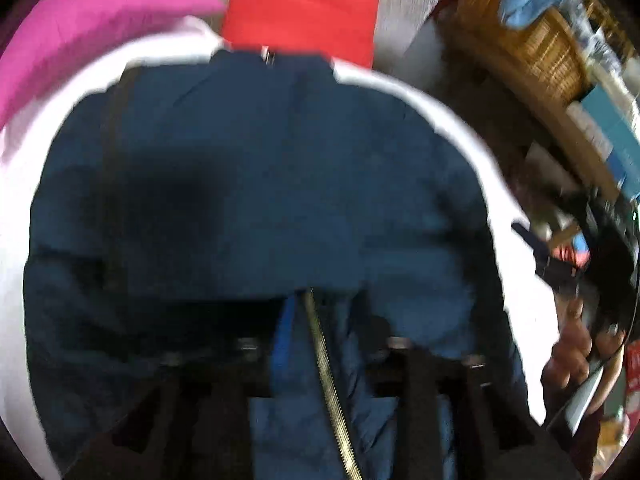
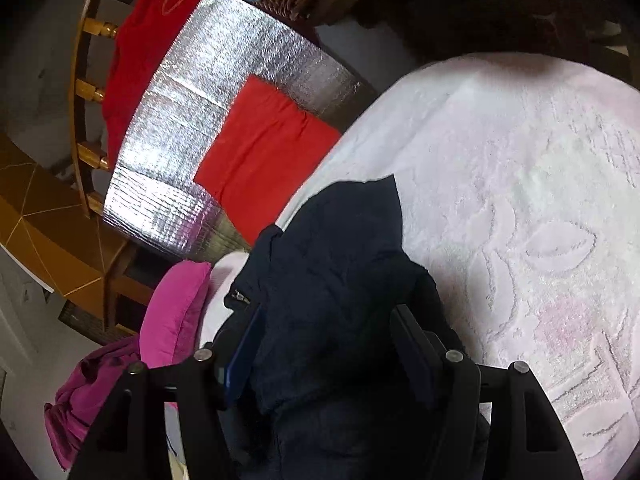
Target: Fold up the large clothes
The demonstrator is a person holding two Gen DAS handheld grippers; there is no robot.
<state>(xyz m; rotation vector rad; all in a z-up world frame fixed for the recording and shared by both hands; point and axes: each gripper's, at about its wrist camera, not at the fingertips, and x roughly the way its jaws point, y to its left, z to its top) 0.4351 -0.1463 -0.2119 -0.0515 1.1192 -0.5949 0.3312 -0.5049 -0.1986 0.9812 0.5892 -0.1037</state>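
A large navy blue jacket (image 1: 256, 184) with a gold zipper (image 1: 326, 376) lies spread over a white embossed cover (image 1: 24, 184). My left gripper (image 1: 320, 344) is shut on the jacket's zipper edge; the view is blurred. In the right wrist view my right gripper (image 2: 320, 340) is shut on a bunched part of the same jacket (image 2: 332, 280), lifted over the white cover (image 2: 520, 200).
A folded red cloth (image 1: 304, 12) lies on a silver foil mat (image 2: 224, 80) beyond the cover. A pink pillow (image 1: 88, 28) sits at its edge, also in the right wrist view (image 2: 176, 312). A wicker basket (image 1: 532, 40) and shelves stand to the right. A wooden chair (image 2: 92, 92) holds a red garment.
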